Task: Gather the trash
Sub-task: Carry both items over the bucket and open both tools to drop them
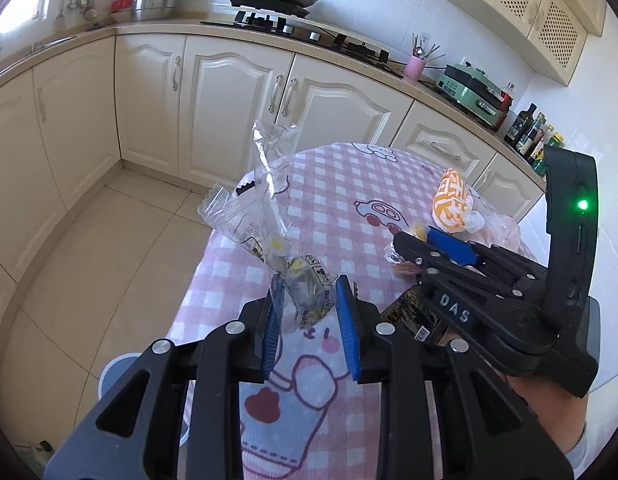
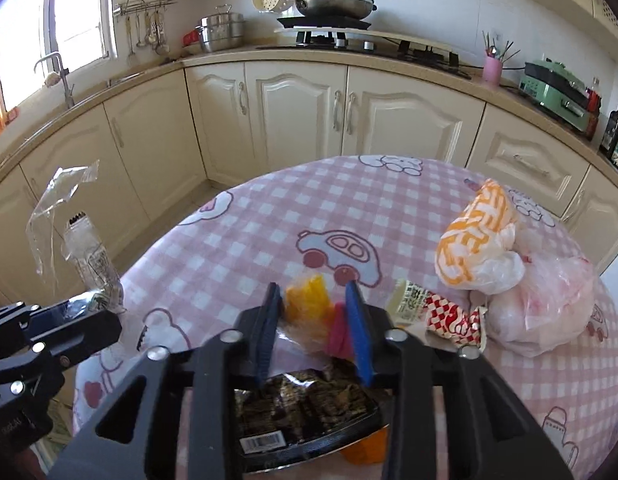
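My left gripper holds clear plastic wrappers between its blue pads, lifted above the left edge of the table; the same wrappers show in the right wrist view. My right gripper is closed on a yellow and pink wrapper above a dark printed packet. On the pink checked tablecloth lie an orange-and-white bag, a red-and-white checked wrapper and a pale pink plastic bag.
Cream kitchen cabinets run behind the table, with a stove and pan on the counter. A bluish bin rim shows on the tiled floor left of the table. Bottles stand on the counter at right.
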A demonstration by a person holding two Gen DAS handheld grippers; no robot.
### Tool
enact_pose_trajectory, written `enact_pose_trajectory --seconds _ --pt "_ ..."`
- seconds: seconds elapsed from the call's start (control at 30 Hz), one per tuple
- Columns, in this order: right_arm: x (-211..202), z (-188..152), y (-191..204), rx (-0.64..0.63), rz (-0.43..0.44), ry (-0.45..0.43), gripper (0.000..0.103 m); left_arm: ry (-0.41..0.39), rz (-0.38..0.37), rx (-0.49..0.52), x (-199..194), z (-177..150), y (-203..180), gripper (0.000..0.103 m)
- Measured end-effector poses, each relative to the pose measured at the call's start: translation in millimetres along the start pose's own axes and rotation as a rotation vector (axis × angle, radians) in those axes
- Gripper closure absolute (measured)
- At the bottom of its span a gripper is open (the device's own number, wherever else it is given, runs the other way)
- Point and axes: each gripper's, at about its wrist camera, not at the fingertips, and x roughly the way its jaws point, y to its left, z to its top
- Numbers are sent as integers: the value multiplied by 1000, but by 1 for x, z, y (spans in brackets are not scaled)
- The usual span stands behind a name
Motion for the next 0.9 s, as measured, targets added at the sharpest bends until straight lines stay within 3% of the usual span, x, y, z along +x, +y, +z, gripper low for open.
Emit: enact_pose_trajectory --seconds 0.23,0.43,0.6,0.9 --pt "-43 4 9 7 -7 -113 79 -41 -7 -12 -29 -5 7 78" --pt "-89 9 43 -7 88 -189 79 -76 24 -30 -61 -13 25 78" --pt "-102 5 93 -38 225 -183 79 -85 76 -67 -88 -28 55 78" --pt "-85 -13 189 -89 403 -90 79 -84 198 -169 -125 -55 119 78"
